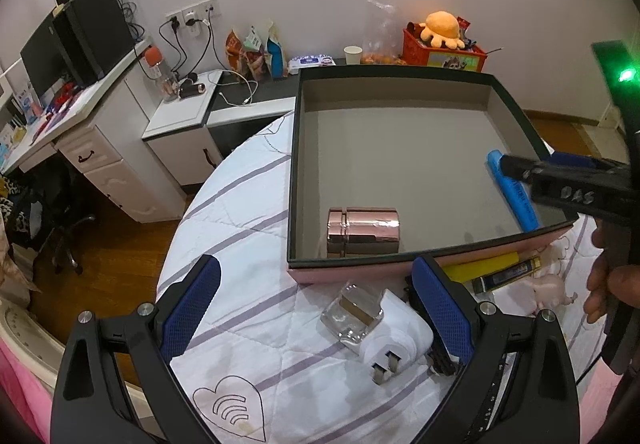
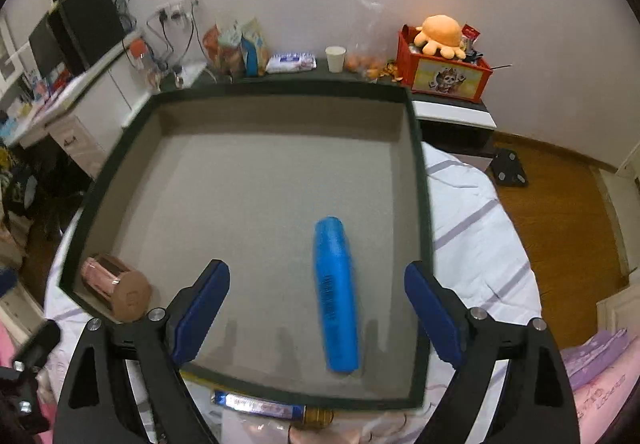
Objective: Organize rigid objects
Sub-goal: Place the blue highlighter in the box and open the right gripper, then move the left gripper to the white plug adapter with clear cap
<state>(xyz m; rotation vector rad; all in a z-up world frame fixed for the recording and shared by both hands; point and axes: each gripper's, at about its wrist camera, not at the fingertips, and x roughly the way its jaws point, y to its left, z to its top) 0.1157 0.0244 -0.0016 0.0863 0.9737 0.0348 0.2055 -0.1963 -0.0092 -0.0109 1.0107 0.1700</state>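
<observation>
Blue tube (image 2: pixel 336 296) lies in box (image 2: pixel 420 244) between wide-apart right gripper (image 2: pixel 316 308) pads, untouched.

The right gripper (image 2: pixel 316 308) hangs over a big box (image 2: pixel 416 180) with its blue fingers (image 2: pixel 204 308) wide apart. A blue tube (image 2: pixel 336 292) lies on the box floor between them, touching neither. A shiny pink can (image 2: pixel 116 290) lies in the near left corner.

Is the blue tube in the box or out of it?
In: the blue tube lies on the box floor, free between the open right gripper.
</observation>
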